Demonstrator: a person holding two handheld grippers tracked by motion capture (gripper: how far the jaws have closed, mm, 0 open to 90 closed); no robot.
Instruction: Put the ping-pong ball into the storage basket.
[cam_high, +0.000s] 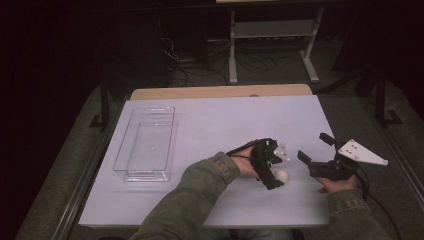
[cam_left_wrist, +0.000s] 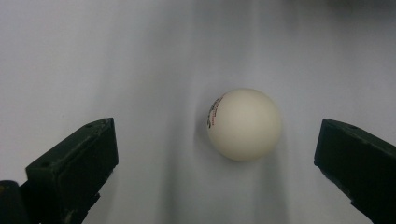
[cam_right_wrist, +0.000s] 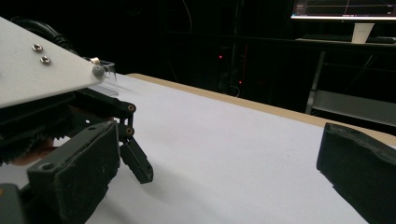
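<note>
High view, lower centre: left gripper (cam_high: 274, 172) angled downward, jaws wide apart astride the ping-pong ball (cam_high: 282, 175); right gripper (cam_high: 315, 150) level, jaws spread, empty.

The ping-pong ball (cam_left_wrist: 243, 124) looks like smooth, matt off-white plastic with a small printed mark on one side. The desk (cam_high: 225, 120) is covered in a smooth, pale, matt sheet, and a strip of light wood shows along its far edge. The storage bin (cam_high: 145, 142) is clear, glossy plastic with faint ribbing on its floor. The left gripper (cam_left_wrist: 217, 161) has black, matt jaws with a slightly grainy face. The right gripper (cam_high: 316, 149) carries a smooth, pale grey plate fixed with small metal screws. The person's sleeve (cam_high: 200, 187) is olive, woven cloth with stitched cuffs.
</note>
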